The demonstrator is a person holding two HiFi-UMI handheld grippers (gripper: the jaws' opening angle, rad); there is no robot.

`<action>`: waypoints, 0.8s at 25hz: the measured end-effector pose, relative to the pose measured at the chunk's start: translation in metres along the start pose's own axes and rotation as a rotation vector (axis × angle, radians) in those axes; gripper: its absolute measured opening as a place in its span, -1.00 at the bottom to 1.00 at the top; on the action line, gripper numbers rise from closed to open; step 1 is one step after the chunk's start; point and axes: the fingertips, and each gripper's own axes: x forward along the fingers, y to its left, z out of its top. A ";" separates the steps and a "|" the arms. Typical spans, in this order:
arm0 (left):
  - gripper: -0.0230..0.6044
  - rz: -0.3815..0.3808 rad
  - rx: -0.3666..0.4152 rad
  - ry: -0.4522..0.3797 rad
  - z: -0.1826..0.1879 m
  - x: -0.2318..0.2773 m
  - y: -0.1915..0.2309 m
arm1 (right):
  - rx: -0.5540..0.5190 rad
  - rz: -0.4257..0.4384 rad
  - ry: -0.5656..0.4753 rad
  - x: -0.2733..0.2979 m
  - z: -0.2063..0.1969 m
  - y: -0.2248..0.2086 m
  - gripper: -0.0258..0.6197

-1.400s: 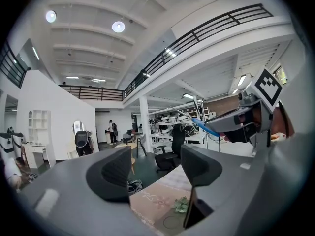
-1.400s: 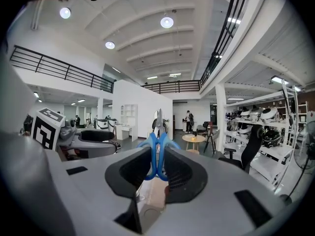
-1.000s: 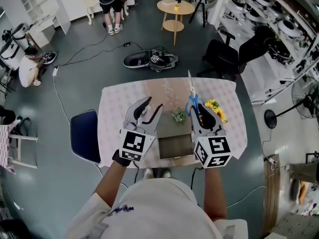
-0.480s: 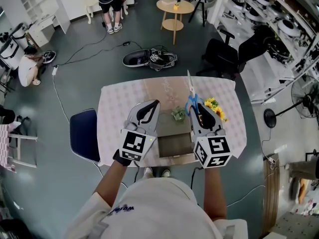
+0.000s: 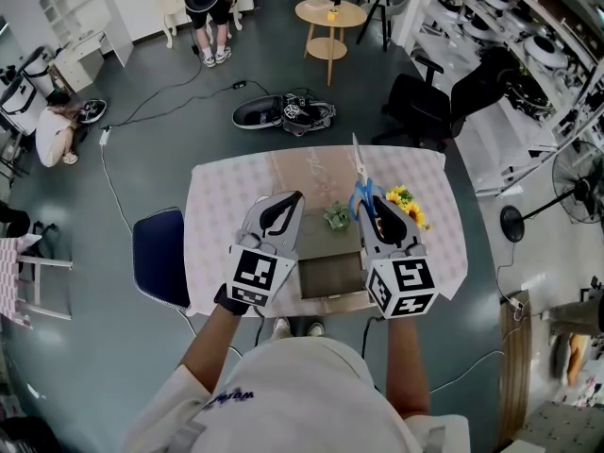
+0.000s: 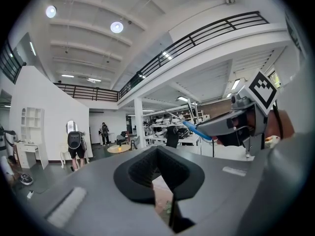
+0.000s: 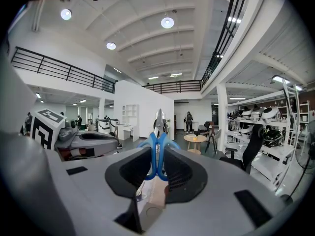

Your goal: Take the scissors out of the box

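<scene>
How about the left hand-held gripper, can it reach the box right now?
Probably yes: the left hand-held gripper, shut and empty, hangs beside the box with nothing between them.

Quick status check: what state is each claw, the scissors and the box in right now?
Box: open, on the table.
Left claw: shut, empty.
Right claw: shut on the scissors, at the blue handles.
Scissors: blades closed, held up above the table, out of the box.
</scene>
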 end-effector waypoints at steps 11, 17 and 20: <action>-0.92 -0.014 0.003 0.012 -0.003 0.002 -0.006 | -0.003 0.005 0.007 -0.002 -0.004 -0.002 -0.65; -0.92 -0.022 0.002 0.017 -0.004 0.001 -0.009 | 0.001 0.002 0.008 -0.005 -0.005 -0.002 -0.65; -0.92 -0.023 0.001 0.023 -0.007 0.001 -0.009 | 0.002 0.005 0.012 -0.004 -0.007 -0.002 -0.65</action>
